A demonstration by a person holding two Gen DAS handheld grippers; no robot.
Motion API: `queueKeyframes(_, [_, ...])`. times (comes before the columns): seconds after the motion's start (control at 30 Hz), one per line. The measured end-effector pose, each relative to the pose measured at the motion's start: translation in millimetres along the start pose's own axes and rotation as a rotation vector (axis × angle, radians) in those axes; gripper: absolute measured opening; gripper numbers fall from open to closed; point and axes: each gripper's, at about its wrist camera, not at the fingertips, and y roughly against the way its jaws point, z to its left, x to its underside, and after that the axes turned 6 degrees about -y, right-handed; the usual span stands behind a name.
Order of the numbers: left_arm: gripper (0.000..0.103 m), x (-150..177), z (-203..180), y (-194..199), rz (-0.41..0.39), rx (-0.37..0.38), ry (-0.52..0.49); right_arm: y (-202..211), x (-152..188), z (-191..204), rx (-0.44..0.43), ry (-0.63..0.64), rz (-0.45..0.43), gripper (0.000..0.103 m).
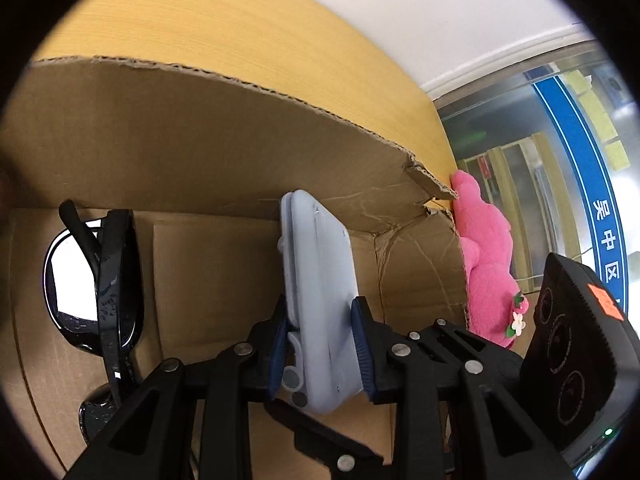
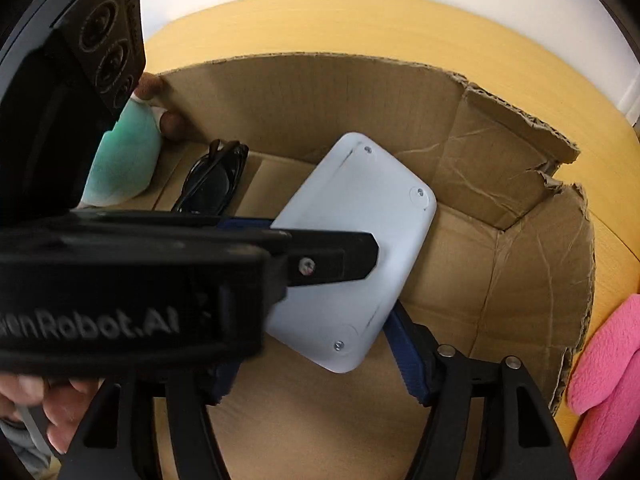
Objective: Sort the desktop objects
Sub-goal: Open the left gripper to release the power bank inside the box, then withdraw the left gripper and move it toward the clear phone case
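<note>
A flat, pale grey plastic device with rounded corners hangs edge-on inside a cardboard box. My left gripper is shut on it, a blue pad pressed against each flat face. From the right wrist view the device shows its screwed back, with my left gripper lying across it. My right gripper stands open above the box. The device's lower corner sits between its fingers, and the right blue pad is next to its edge. Black sunglasses lie folded in the box.
A pink plush toy rests outside the box's torn right wall on the yellow wooden table. A green plush toy sits at the box's far left corner. A person's hand grips the left tool.
</note>
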Motion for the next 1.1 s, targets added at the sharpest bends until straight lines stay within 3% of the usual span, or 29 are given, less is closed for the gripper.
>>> queueKeyframes(0.1, [0.034, -2.1, -3.4, -9.9, 0.036, -0.002, 0.014, 1.6, 2.3, -5.0, 0.012, -0.044, -0.004, 0.077])
queueKeyframes(0.3, [0.039, 0.4, -16.9, 2.2, 0.071, -0.097, -0.029, 19.7, 22.9, 4.8, 0.058, -0.015, 0.007, 0.079])
queueKeyframes(0.37, [0.043, 3.5, -26.3, 20.8, 0.059, -0.107, -0.088, 36.3, 35.5, 13.3, 0.077, 0.0, -0.025, 0.088])
queueKeyframes(0.43, [0.048, 12.6, -41.1, 53.5, -0.012, -0.15, -0.16, 60.9, 52.7, 23.8, 0.146, 0.01, -0.089, 0.1])
queueKeyframes(0.5, [0.053, 26.3, -54.8, 88.2, -0.09, -0.204, -0.243, 87.2, 72.1, 34.2, 0.177, 0.028, -0.165, 0.1])
queueKeyframes(0.57, [0.069, 52.9, -73.4, 136.0, -0.2, -0.292, -0.351, 123.4, 96.0, 43.2, 0.178, 0.024, -0.265, 0.103])
queueKeyframes(0.6, [0.072, 65.1, -78.8, 155.1, -0.245, -0.331, -0.388, 137.9, 105.6, 50.9, 0.174, 0.017, -0.314, 0.103])
queueKeyframes(0.73, [0.08, 142.8, -114.1, 239.9, -0.493, -0.497, -0.533, 197.7, 147.7, 72.6, 0.179, -0.012, -0.52, 0.103])
queueKeyframes(0.83, [0.084, 206.0, -125.0, 284.7, -0.671, -0.612, -0.566, 227.8, 168.8, 105.4, 0.216, -0.035, -0.624, 0.103])
queueKeyframes(0.9, [0.085, 240.0, -126.4, 299.7, -0.738, -0.661, -0.586, 243.8, 186.8, 127.0, 0.209, -0.061, -0.677, 0.103])
queueKeyframes(0.97, [0.085, 268.8, -121.6, 310.4, -0.754, -0.69, -0.593, 247.7, 211.9, 145.4, 0.223, -0.055, -0.706, 0.103])
queueKeyframes(1.1, [0.085, 304.5, -113.2, 326.2, -0.762, -0.672, -0.539, 255.0, 228.3, 161.7, 0.271, -0.031, -0.746, 0.103])
